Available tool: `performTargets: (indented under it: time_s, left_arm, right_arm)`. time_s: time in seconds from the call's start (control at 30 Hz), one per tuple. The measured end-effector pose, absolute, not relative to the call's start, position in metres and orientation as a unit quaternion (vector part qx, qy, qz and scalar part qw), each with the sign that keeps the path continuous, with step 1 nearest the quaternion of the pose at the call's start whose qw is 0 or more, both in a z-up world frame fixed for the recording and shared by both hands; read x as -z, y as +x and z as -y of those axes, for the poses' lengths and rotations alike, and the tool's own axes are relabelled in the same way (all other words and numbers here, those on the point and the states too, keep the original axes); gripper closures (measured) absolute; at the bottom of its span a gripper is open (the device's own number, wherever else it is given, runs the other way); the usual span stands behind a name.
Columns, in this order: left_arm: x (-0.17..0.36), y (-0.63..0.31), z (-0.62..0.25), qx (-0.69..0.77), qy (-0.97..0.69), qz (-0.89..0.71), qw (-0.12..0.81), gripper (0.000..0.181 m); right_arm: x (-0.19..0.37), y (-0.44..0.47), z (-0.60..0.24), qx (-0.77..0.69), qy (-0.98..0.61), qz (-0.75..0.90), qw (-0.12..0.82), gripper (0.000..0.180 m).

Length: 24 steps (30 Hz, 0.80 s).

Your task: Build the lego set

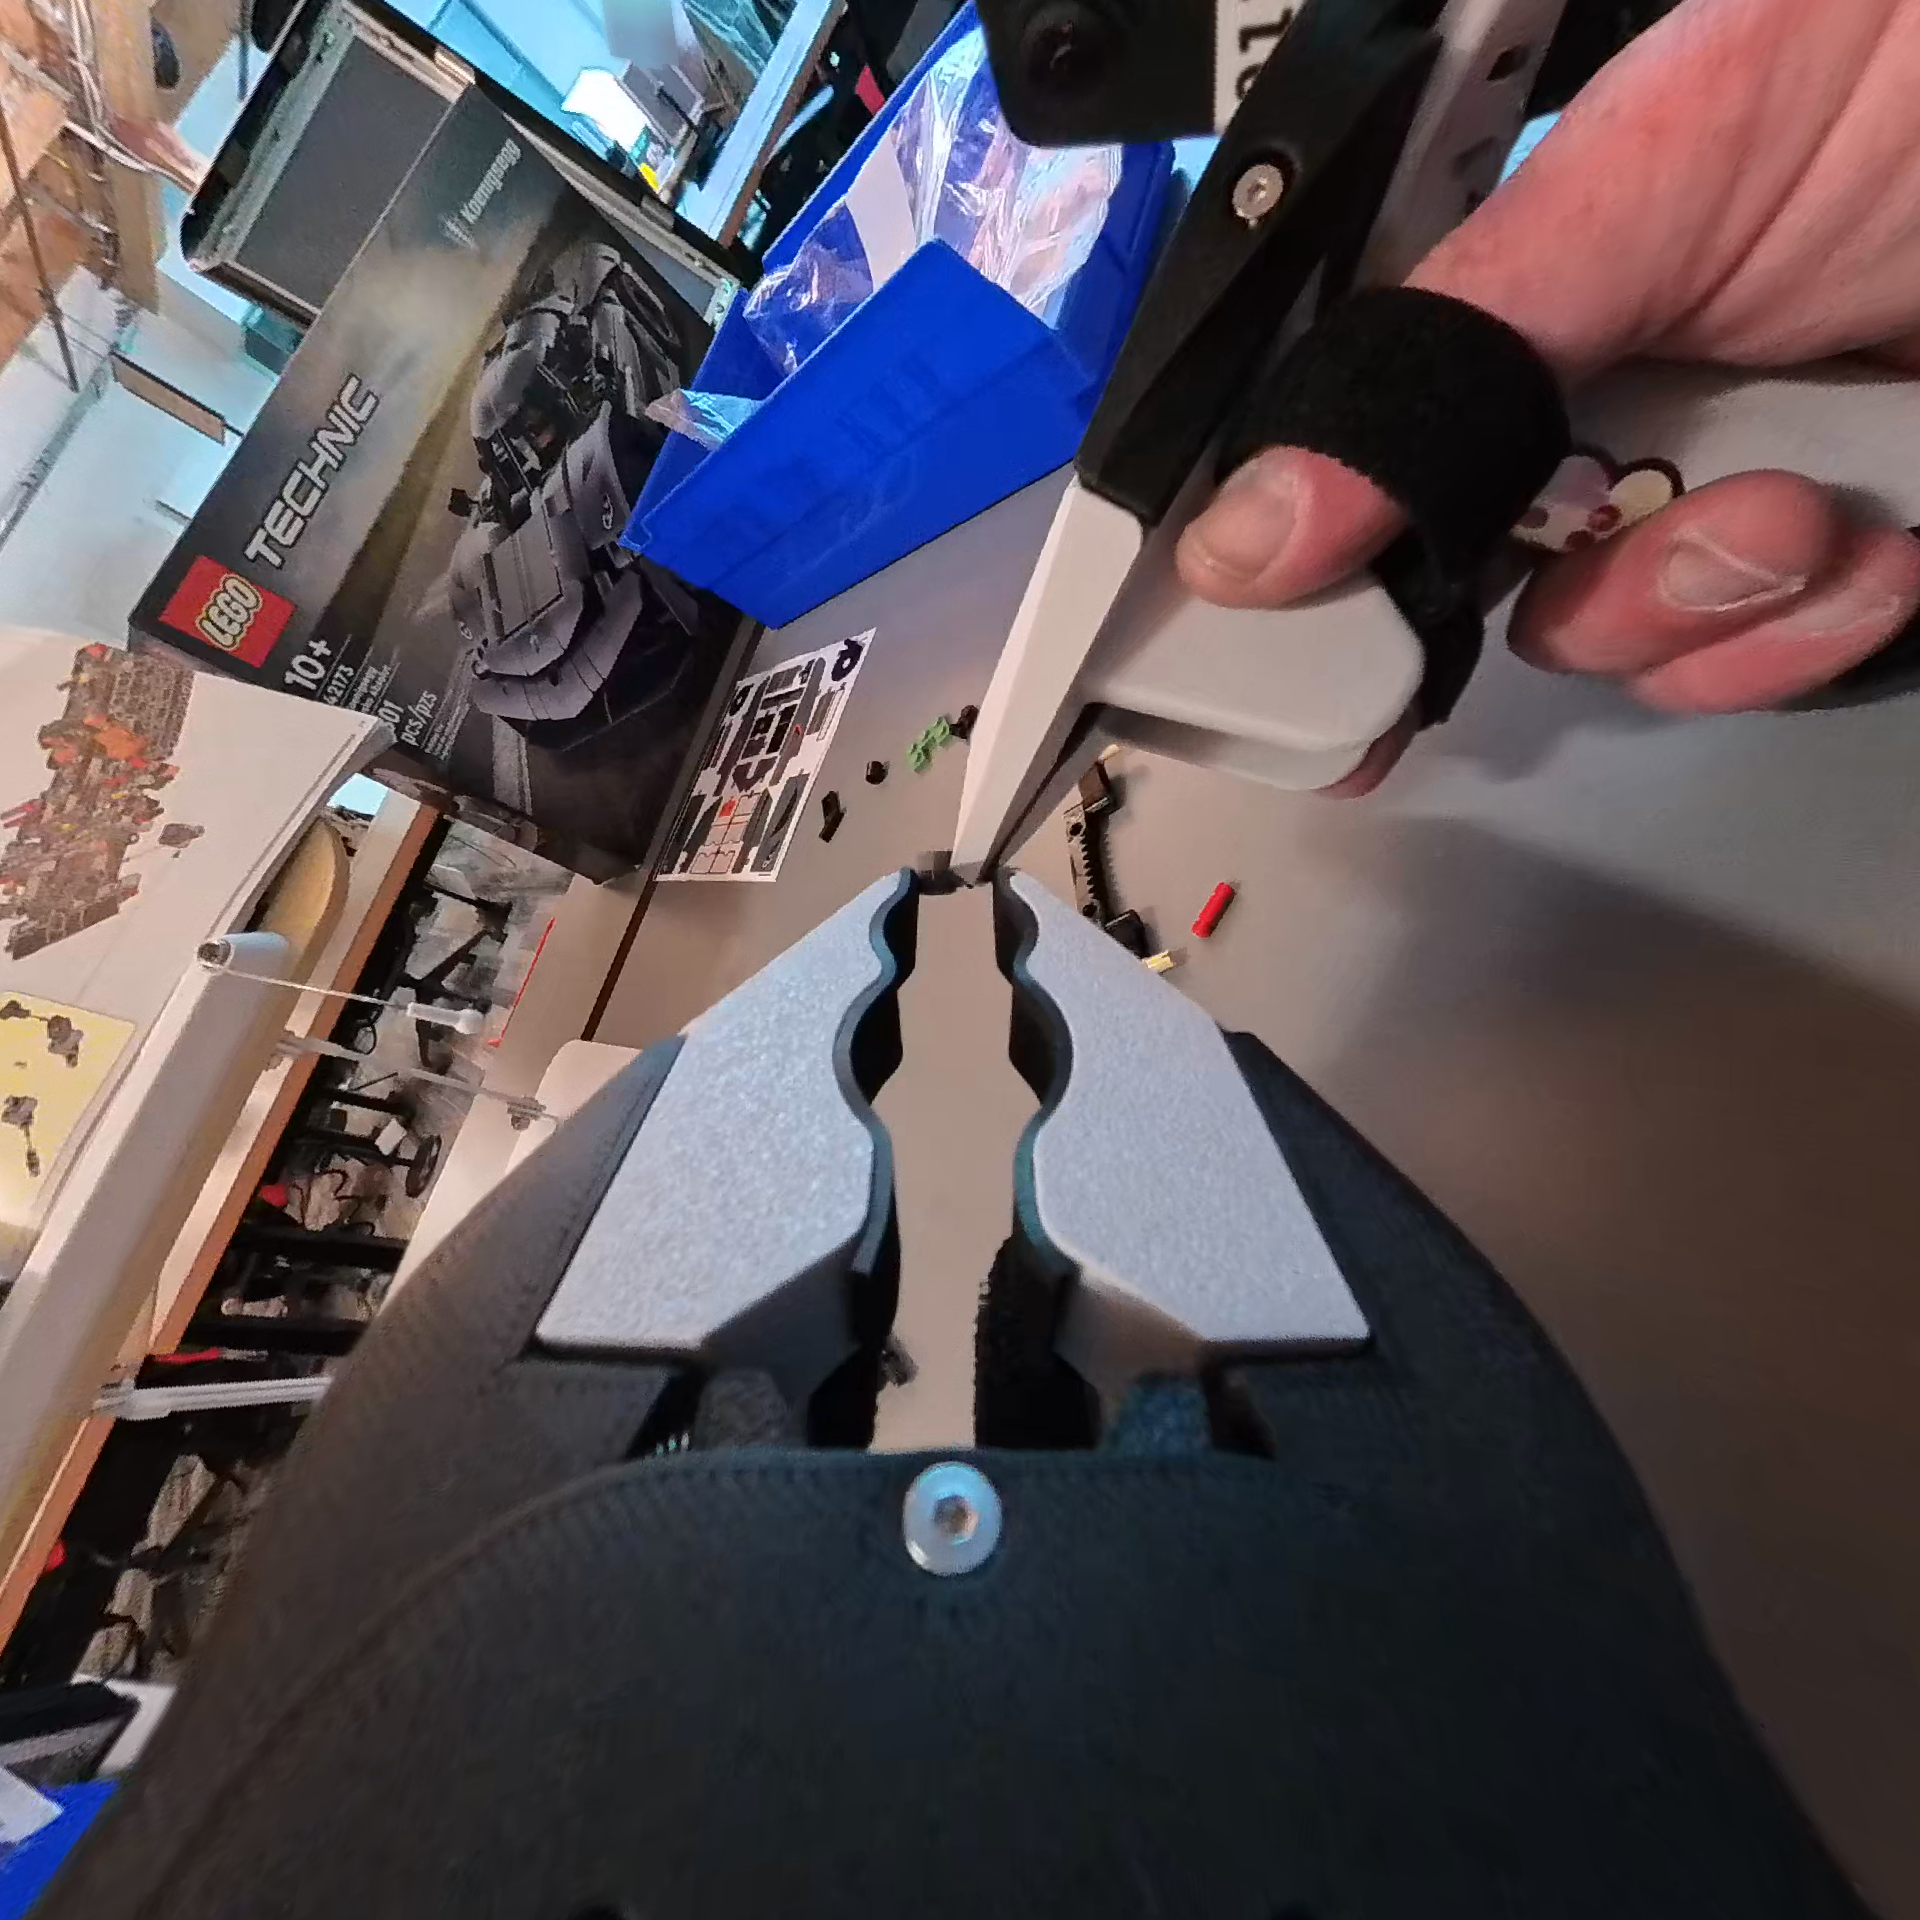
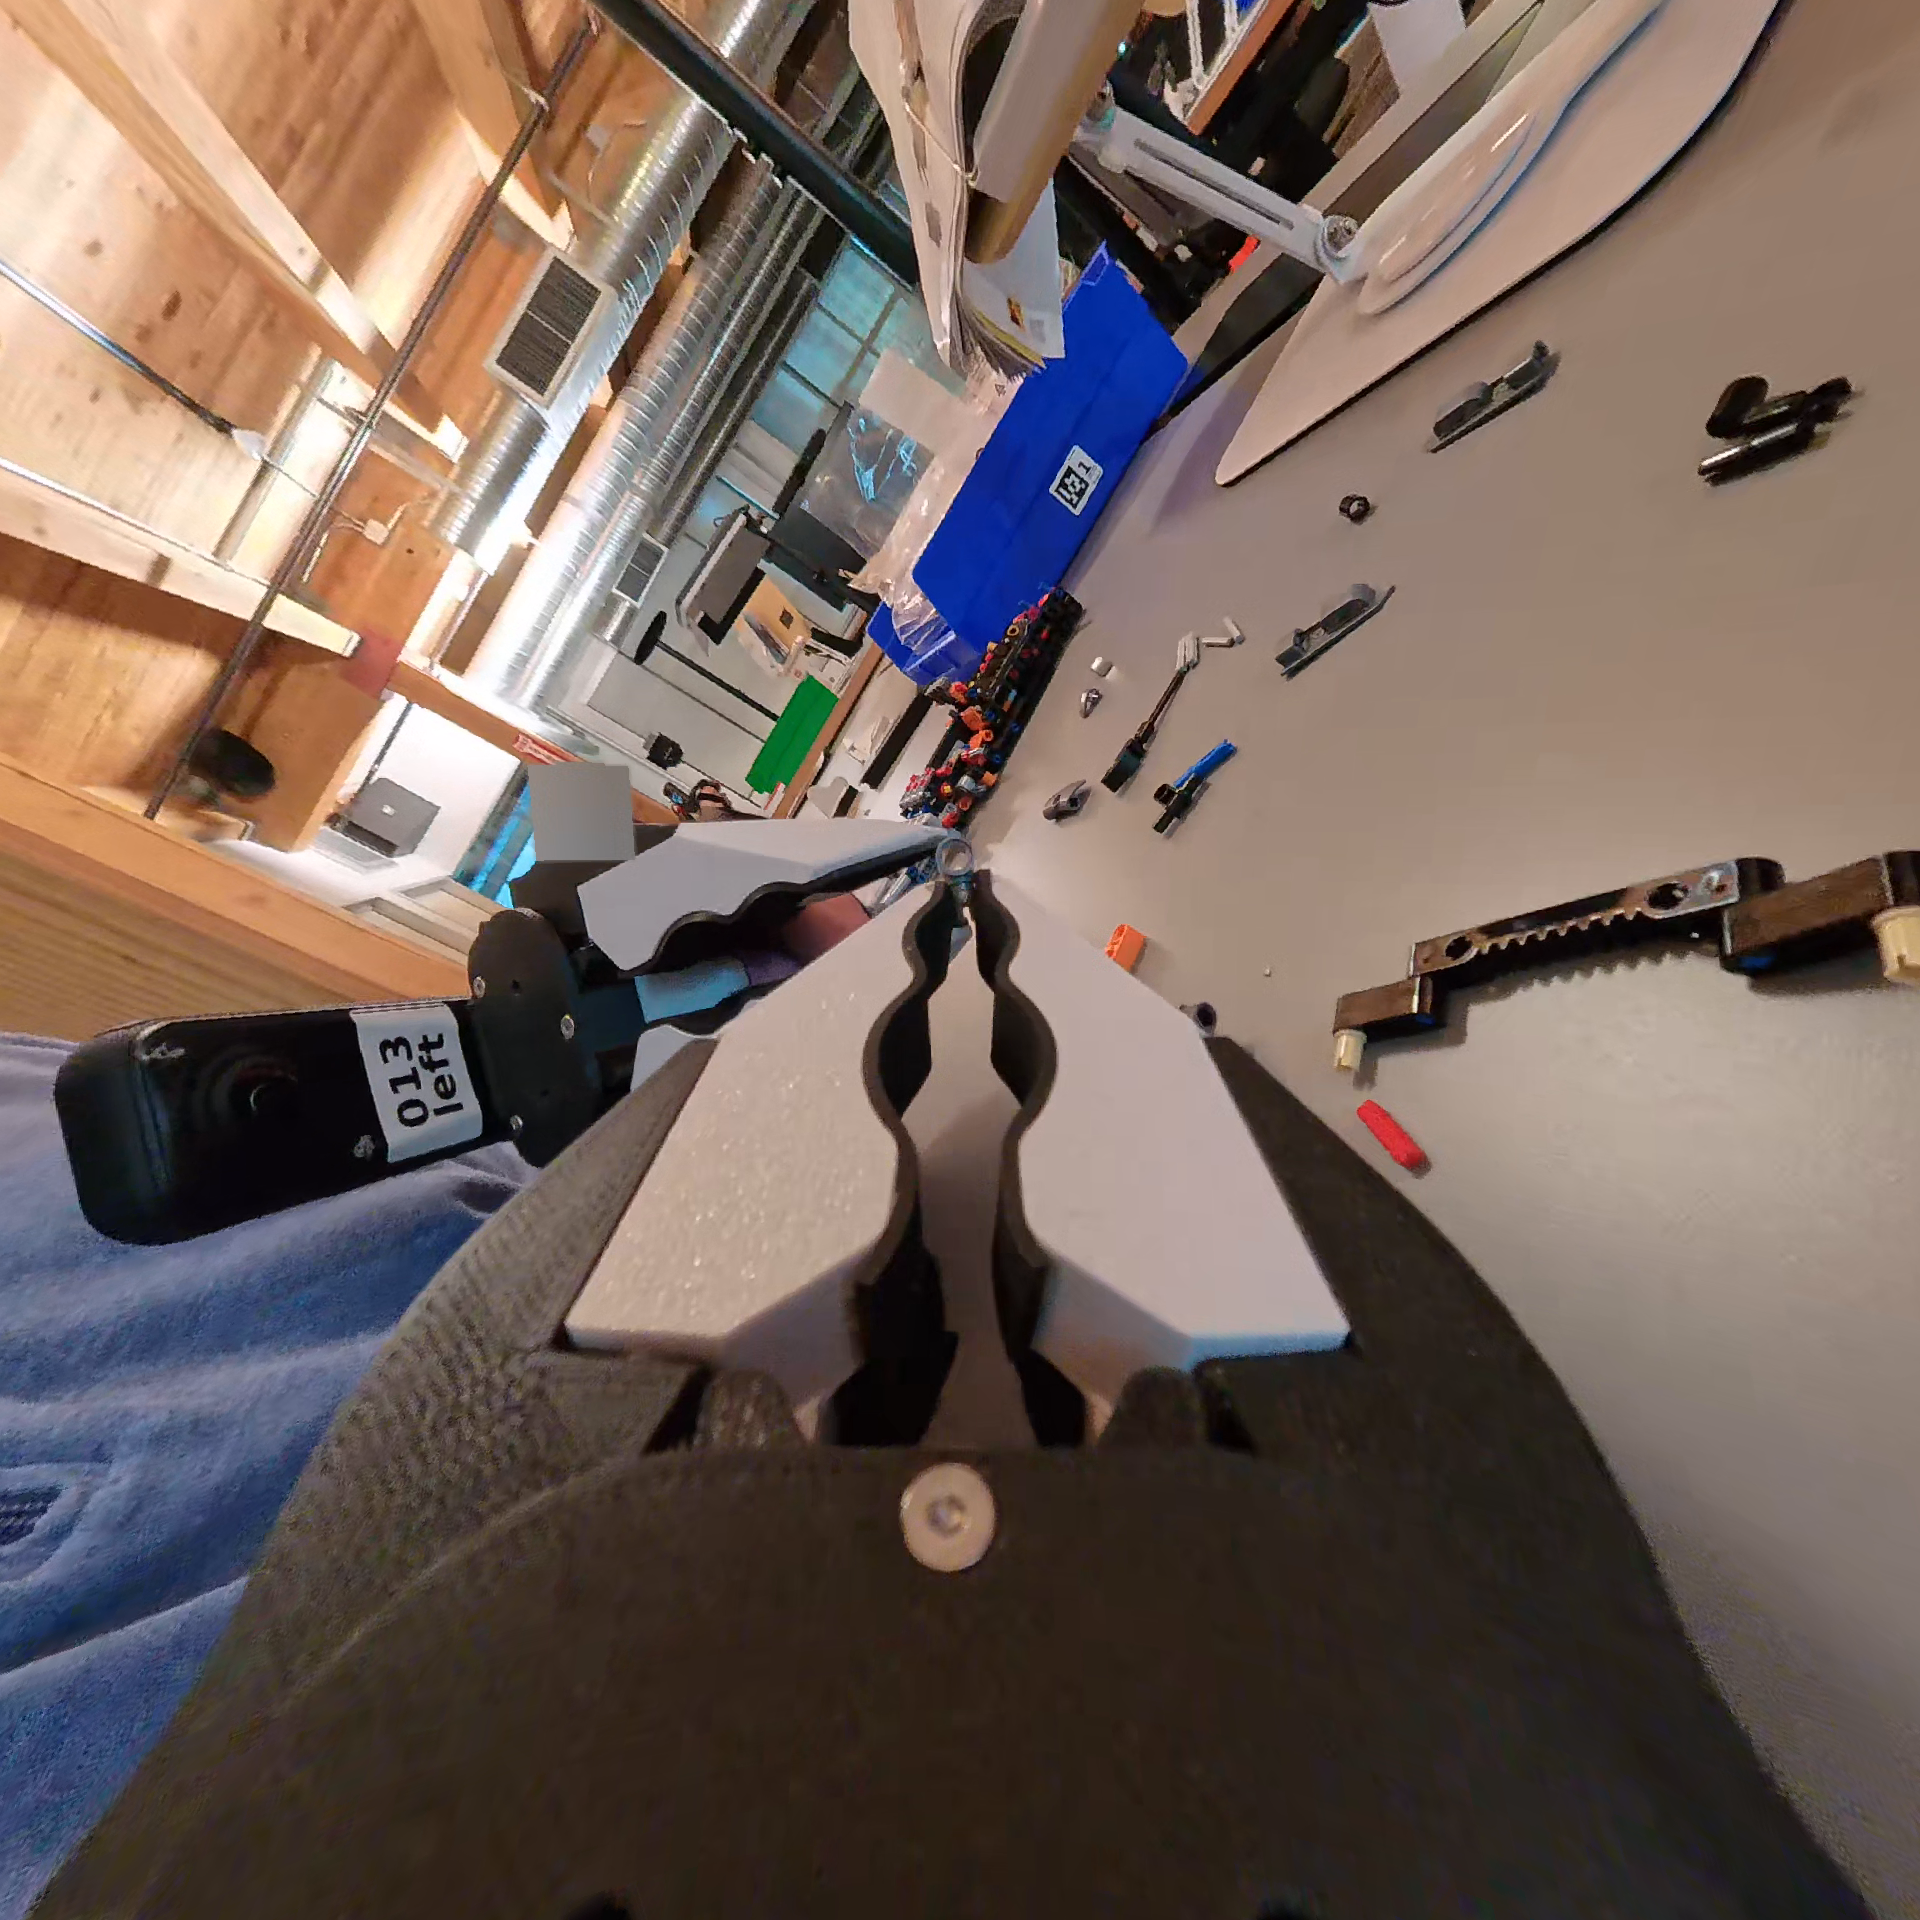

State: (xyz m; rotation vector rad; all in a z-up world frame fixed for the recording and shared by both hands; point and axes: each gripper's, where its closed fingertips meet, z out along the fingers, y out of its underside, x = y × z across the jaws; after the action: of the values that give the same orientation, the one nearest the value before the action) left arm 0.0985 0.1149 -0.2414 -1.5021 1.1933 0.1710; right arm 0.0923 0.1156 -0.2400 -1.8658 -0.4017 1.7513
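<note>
My left gripper (image 1: 954, 885) is almost shut, its tips pinching a small dark Lego piece (image 1: 940, 871) just above the grey table. My right gripper (image 1: 985, 860) comes in from the upper right, held by a hand, and its tip touches the same spot. In the right wrist view my right gripper (image 2: 964, 900) is shut at the tips on a small grey ring-ended piece (image 2: 953, 858). The left gripper (image 2: 930, 844) meets it from the left. I cannot tell whether it is one piece or two joined.
A black toothed rack assembly (image 2: 1621, 925), a red pin (image 2: 1390, 1135), an orange piece (image 2: 1125, 943) and blue and black parts (image 2: 1195, 774) lie on the table. A part-built assembly (image 2: 987, 686) and blue bin (image 2: 1039, 499) stand farther off. The set's box (image 1: 416, 540), a sticker sheet (image 1: 774, 758) and blue bin (image 1: 894, 416) are behind. Left and right tips are no more than a few centimetres apart.
</note>
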Motion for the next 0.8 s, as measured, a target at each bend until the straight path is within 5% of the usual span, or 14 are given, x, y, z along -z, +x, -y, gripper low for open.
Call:
performTargets:
  time_s: [0.8]
  left_arm:
    - [0.254,0.114,-0.108,-0.008,-0.626,-0.531,0.571,0.169]
  right_arm:
    - [0.247,0.105,-0.106,-0.672,-0.689,0.123,0.241,0.165]
